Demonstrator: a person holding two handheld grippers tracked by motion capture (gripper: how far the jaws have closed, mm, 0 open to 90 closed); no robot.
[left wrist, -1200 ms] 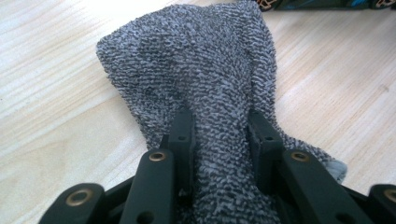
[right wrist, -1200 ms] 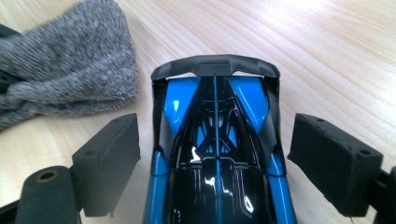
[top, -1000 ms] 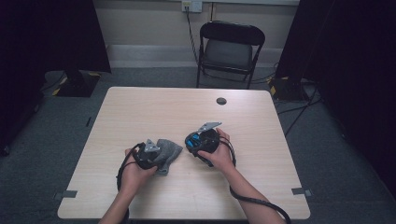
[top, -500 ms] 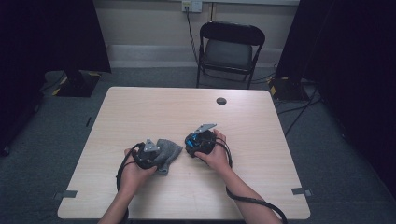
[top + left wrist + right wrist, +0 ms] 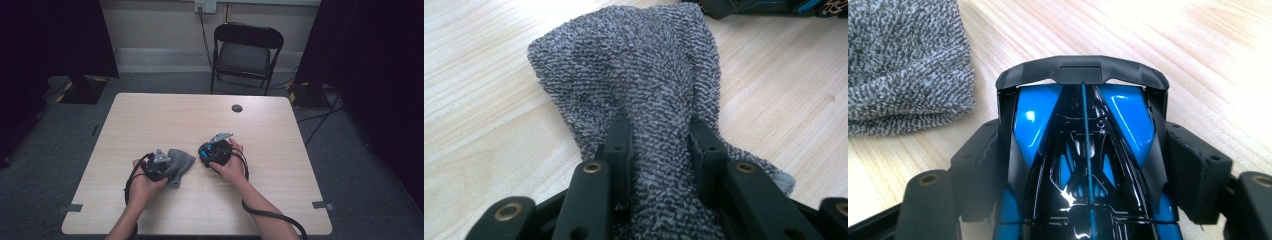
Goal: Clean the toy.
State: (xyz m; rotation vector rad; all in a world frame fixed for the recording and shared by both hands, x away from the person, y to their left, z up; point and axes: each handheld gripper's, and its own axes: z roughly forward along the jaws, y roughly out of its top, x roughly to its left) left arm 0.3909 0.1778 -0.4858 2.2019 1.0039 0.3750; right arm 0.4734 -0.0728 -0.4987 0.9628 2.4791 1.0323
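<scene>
While the left tool point(image 5: 659, 150) pinches a bunched, soft grey terry cloth point(image 5: 639, 85) lying limp on the pale wooden surface point(image 5: 150, 120), the right tool point(image 5: 1083, 165), its jaws just closing, clasps a glossy, slippery blue-and-black toy car point(image 5: 1083, 130) by its flanks. Beyond lies open room before the far edge.

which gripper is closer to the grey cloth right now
Left. The left gripper is clamped on the grey cloth; the right gripper holds the blue toy car just beside it.

claws: black, brass-ringed screw holes | plates: grey, three-cornered | cables: black | forearms: bare
</scene>
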